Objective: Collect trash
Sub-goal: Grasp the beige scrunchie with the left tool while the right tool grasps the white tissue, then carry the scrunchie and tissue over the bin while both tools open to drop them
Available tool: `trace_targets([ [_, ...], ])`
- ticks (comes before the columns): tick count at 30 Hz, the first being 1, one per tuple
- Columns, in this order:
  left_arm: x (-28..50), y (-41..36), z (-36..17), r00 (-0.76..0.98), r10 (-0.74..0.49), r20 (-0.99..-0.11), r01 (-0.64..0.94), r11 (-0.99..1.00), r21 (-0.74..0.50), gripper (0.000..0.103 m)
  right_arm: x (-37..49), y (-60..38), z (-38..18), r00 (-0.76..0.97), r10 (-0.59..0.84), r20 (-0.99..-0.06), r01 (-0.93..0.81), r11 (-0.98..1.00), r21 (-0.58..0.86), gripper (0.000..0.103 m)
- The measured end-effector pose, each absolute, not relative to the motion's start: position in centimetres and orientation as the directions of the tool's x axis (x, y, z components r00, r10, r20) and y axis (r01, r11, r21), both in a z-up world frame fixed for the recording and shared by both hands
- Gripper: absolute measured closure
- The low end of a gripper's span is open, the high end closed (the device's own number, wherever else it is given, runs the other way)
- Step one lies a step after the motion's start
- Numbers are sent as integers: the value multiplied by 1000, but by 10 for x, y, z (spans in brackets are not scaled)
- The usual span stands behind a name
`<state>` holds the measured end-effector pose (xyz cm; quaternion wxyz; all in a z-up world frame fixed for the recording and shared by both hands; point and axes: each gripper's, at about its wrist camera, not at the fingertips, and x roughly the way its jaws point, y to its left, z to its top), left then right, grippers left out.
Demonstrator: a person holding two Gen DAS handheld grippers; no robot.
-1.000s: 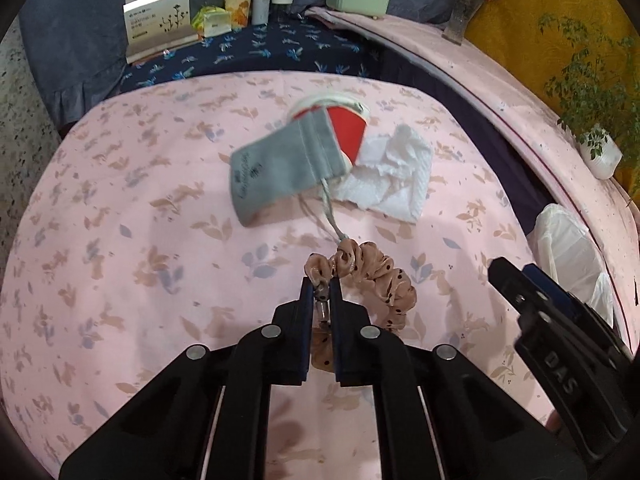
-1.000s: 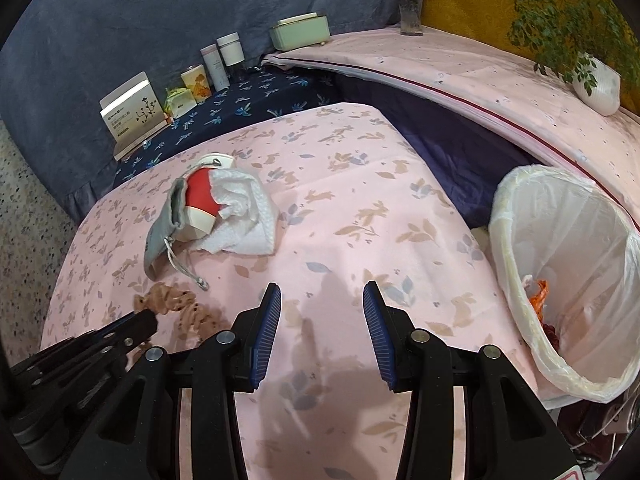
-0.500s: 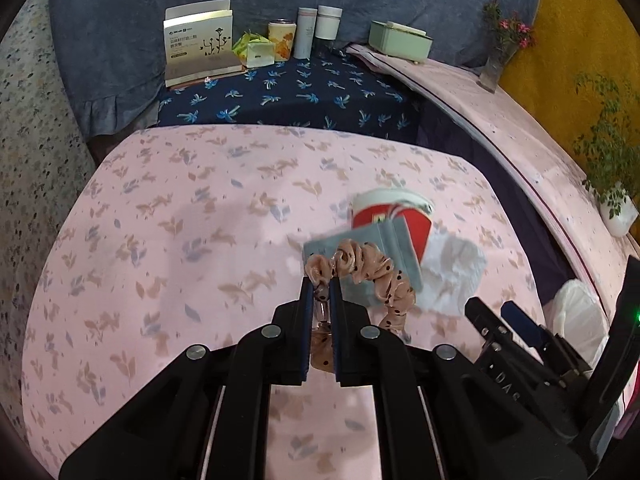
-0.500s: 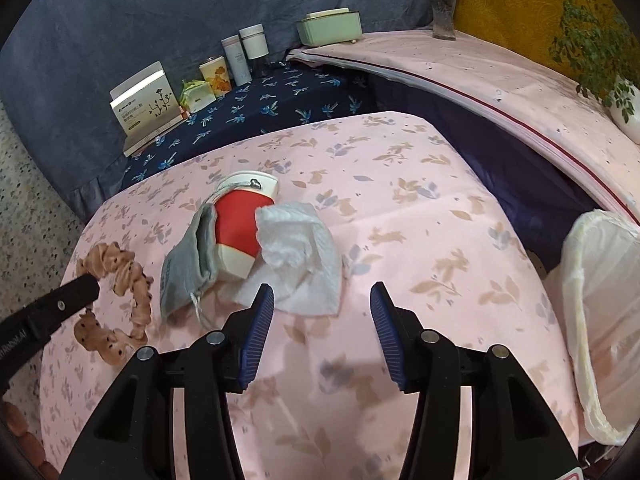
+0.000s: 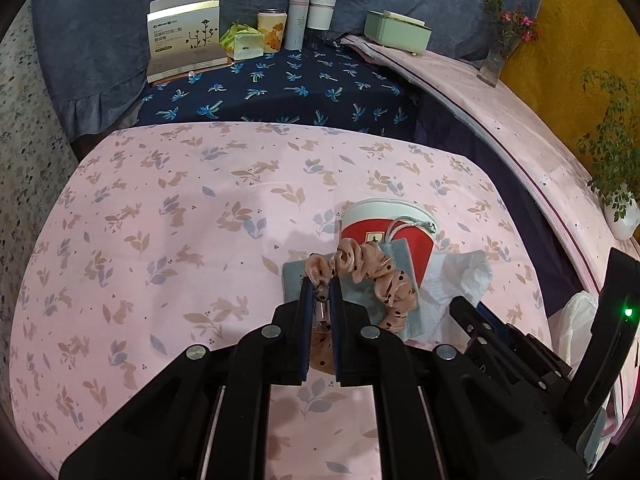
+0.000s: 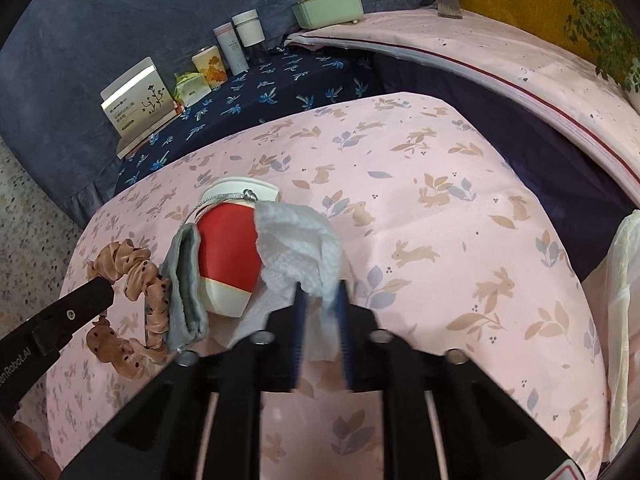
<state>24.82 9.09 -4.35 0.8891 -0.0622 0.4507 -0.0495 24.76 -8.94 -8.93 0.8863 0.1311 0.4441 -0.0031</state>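
Evidently the crumpled white tissue (image 6: 296, 248) is the piece of trash being taken: it lies on the pink rabbit-print table (image 6: 460, 240), draped against the right side of the tipped red-and-white paper cup (image 6: 228, 256), and its near edge sits between the blue pads of the right hand-held gripper (image 6: 320, 312). The fingers are drawn close around that edge and blurred with motion, so a firm pinch is judged likely but cannot be confirmed. For a clean lift, a thick fold should be caught rather than a single thin ply, and the tissue should be raised straight off the cup so that the cup is not rolled along. The bin with the white liner (image 6: 624, 280) stands just off the table's right edge, where the tissue would be carried.

To the cup's left a grey drawstring pouch (image 6: 184, 280) lies against it. Beyond that, the spotted peach scrunchie (image 5: 372, 276) is clamped in the left hand-held gripper (image 5: 320, 300) and held just above the pouch.
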Motion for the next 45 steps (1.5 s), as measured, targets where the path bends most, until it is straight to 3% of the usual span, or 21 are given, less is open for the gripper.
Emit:
trace_targets([
  [11, 218, 69, -27, 598, -177, -782, 72, 983, -167, 95, 201, -117, -68, 638, 98, -764, 160, 954, 255, 96],
  [31, 132, -36, -8, 583, -263, -769, 256, 957, -134, 95, 92, -205, -31, 702, 8, -712, 269, 922, 277, 96],
  [45, 109, -58, -1, 586, -272, -764, 290, 950, -115, 95, 54, -235, 4, 766, -25, -642, 281, 912, 300, 97],
])
